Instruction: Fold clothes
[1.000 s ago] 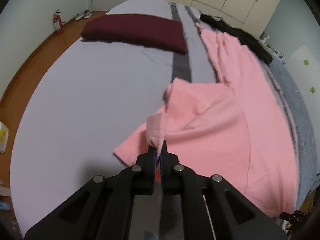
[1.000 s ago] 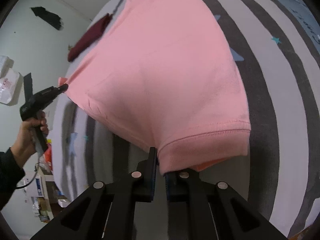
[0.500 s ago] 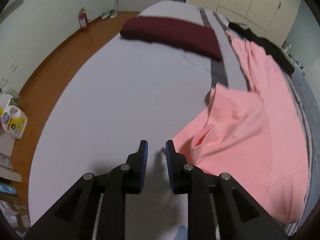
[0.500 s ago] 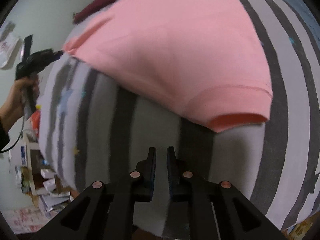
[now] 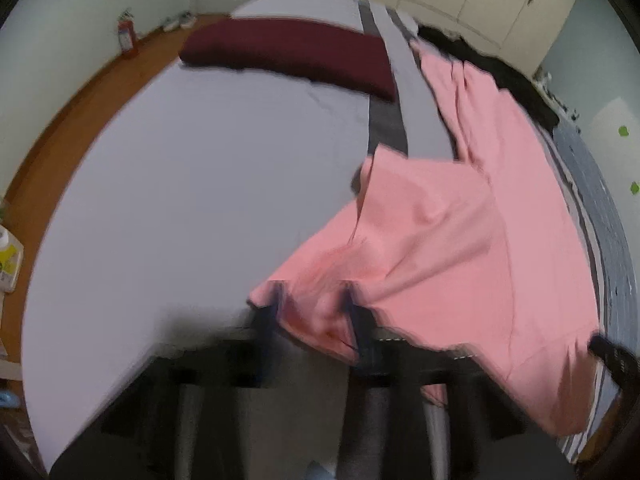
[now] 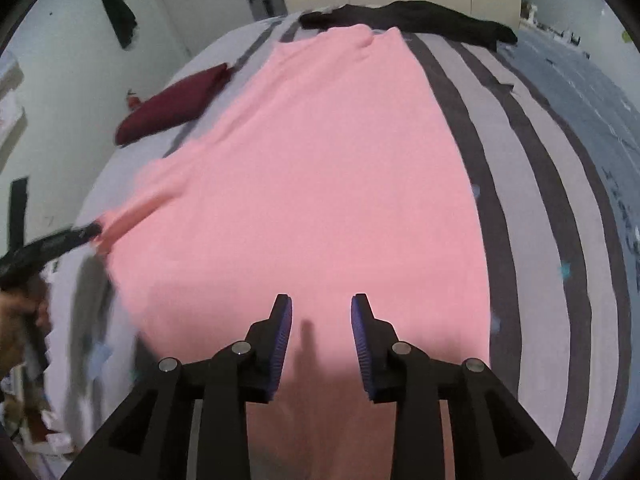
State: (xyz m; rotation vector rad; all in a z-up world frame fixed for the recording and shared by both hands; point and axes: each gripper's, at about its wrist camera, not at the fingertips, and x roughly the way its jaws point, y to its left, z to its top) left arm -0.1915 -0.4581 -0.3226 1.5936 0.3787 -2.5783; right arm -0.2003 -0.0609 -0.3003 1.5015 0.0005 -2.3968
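A pink garment (image 6: 320, 184) lies spread lengthwise on the bed; it also shows in the left wrist view (image 5: 452, 248), with a folded-over flap near its left edge. My left gripper (image 5: 314, 304) is open, its blurred jaws astride the garment's near left corner. The left gripper also shows in the right wrist view (image 6: 86, 234) at that pink corner. My right gripper (image 6: 322, 320) is open and empty, just above the garment's near end.
The bed has a plain grey sheet (image 5: 192, 184) and a grey-and-dark striped cover (image 6: 532, 208). A dark red pillow (image 5: 288, 52) lies at the far end, with black clothes (image 6: 412, 20) beyond. Wooden floor (image 5: 76, 108) runs left of the bed.
Both grippers let go of the pink garment and then opened wide. The left gripper moved back to the garment's corner. The right gripper swung over the garment's near end.
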